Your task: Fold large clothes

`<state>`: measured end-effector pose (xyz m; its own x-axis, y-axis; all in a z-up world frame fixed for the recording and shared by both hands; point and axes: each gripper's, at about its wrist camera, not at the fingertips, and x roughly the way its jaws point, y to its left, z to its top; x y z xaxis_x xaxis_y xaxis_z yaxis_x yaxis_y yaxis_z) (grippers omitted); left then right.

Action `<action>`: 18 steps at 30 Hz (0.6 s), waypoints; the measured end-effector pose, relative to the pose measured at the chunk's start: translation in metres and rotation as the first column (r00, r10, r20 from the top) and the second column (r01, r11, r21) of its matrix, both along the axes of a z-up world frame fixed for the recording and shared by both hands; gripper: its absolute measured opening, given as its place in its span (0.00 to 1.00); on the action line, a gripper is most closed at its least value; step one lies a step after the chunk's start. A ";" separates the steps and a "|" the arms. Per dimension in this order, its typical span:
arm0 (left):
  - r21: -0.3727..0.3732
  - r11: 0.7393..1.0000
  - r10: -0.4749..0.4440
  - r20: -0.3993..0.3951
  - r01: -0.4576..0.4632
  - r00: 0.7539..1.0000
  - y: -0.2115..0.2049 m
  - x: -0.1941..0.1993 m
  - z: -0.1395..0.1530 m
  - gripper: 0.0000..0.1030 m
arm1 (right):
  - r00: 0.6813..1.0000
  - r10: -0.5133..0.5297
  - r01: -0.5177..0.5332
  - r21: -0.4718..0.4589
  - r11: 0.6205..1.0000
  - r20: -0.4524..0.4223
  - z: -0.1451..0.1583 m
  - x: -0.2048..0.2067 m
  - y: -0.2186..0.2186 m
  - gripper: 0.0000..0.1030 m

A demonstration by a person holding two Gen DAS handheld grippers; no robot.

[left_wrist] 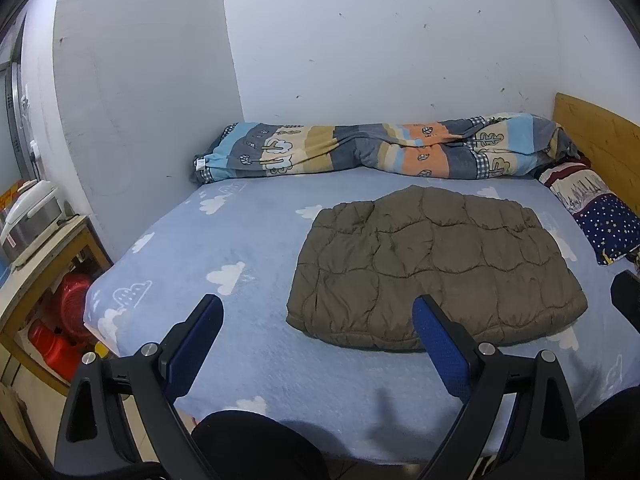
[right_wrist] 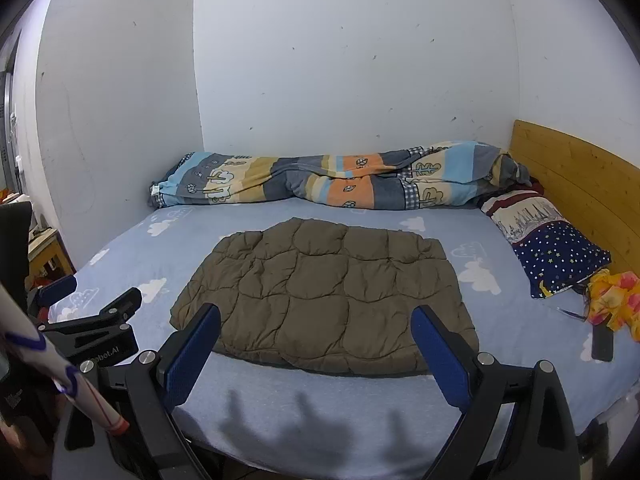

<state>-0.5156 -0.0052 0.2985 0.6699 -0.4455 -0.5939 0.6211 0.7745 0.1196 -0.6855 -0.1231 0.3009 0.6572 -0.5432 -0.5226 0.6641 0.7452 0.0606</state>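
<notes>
A small wooden side table [left_wrist: 76, 236] is standing at far left beside the bed. The left gripper [left_wrist: 318, 312] is hovering wide open and empty over the cloud-printed blue sheet [left_wrist: 224, 240]. At centre, a folded olive-brown quilted jacket [right_wrist: 328, 292] is lying flat on the sheet. The right gripper [right_wrist: 316, 322] is gaping above its near edge, gripping nothing. A star-patterned navy pillow [right_wrist: 560, 256] is resting at right.
</notes>
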 end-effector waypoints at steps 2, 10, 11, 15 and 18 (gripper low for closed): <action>-0.002 1.000 -0.002 -0.003 0.002 1.000 0.000 0.000 0.000 0.92 | 1.000 0.000 0.000 0.000 1.000 0.000 0.000 0.001 0.000 0.95; 0.001 1.000 -0.012 -0.009 0.012 1.000 0.000 0.000 -0.002 0.92 | 1.000 -0.007 0.007 0.005 1.000 -0.004 -0.002 0.001 -0.001 0.95; 0.000 1.000 -0.014 -0.009 0.014 1.000 0.000 0.000 -0.002 0.92 | 1.000 -0.008 0.008 0.005 1.000 -0.004 -0.002 0.001 -0.001 0.95; 0.002 1.000 -0.015 -0.012 0.015 1.000 0.000 0.001 -0.003 0.92 | 1.000 -0.008 0.008 0.006 1.000 -0.007 -0.003 0.002 -0.001 0.95; 0.002 1.000 -0.015 -0.012 0.015 1.000 0.000 0.000 -0.004 0.92 | 1.000 -0.008 0.009 0.008 1.000 -0.008 -0.003 0.002 -0.001 0.95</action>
<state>-0.5152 -0.0050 0.2949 0.6559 -0.4542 -0.6029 0.6342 0.7647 0.1139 -0.6837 -0.1240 0.2983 0.6484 -0.5446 -0.5319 0.6709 0.7390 0.0611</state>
